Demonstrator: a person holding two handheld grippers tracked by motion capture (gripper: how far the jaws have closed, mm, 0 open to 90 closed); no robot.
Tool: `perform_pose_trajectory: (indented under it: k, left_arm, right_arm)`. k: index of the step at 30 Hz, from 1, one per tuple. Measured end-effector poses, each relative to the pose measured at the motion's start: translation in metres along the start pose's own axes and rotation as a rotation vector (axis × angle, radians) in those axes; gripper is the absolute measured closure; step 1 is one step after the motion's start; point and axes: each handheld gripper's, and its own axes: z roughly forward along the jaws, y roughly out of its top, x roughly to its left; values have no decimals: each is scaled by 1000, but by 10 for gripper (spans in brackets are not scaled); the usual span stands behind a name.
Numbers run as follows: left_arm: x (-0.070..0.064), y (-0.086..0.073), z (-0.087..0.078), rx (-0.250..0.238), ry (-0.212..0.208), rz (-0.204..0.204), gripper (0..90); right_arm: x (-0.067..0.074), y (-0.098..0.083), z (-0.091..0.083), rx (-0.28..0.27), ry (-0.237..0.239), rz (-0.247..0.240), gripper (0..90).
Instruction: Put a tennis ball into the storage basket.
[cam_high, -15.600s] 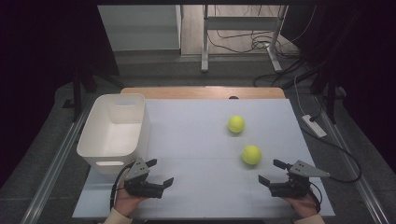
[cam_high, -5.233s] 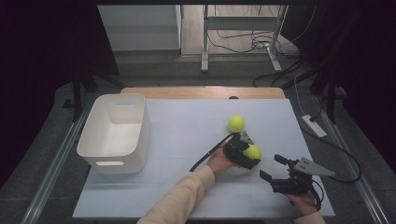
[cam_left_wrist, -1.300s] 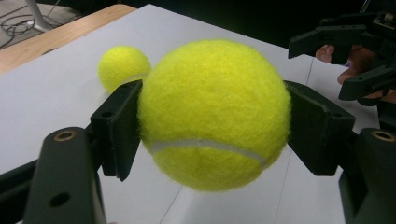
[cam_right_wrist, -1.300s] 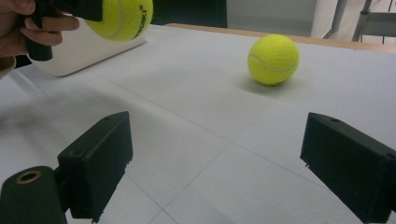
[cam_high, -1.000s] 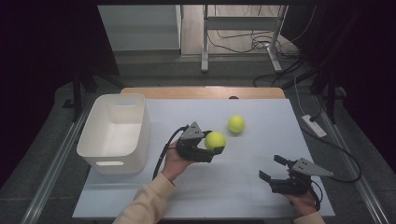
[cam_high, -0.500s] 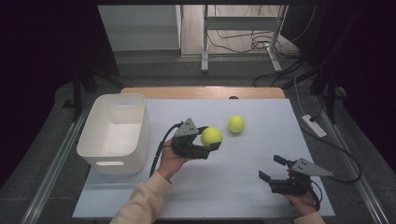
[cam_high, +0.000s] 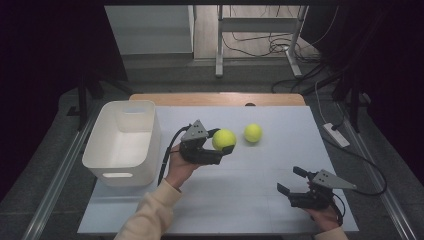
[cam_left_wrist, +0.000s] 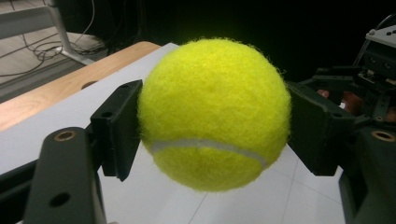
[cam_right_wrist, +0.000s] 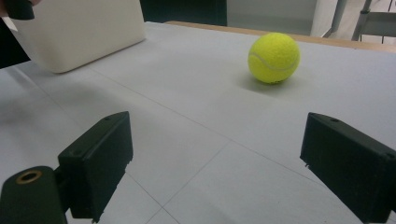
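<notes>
The left tool (cam_high: 220, 148) is clenched on a tennis ball (cam_high: 224, 139), its 2 black jaws pressing the felt from either side, as the left gripper view (cam_left_wrist: 212, 114) shows plainly. Compared with a second ago, the hand has carried that ball a little higher and slightly further toward the white bin (cam_high: 105, 145), so the ball now hangs clear above the surface (cam_high: 240, 200), between the bin and the second tennis ball (cam_high: 253, 133). A few seconds back this tool was down at the right side of the surface, closing on the ball; the lift and the drift leftward suggest the ball is on its way to the bin, which looks empty and stands well apart to the left. The second ball rests alone near the far middle of the surface, untouched, also seen in the right gripper view (cam_right_wrist: 273, 58). The right tool (cam_high: 296, 182) sits low at the near right edge, jaws spread wide with nothing between them, in the same place as before. By my reading, 1 ball is mid-transfer and 1 remains to be fetched.
</notes>
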Motion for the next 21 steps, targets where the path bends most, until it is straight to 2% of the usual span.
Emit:
perform_pose_trajectory:
  k: [21]
  left_arm:
    - [6,13,-16,-24,42,-1,270]
  right_arm:
    - [0,0,1,4,-4,4,95]
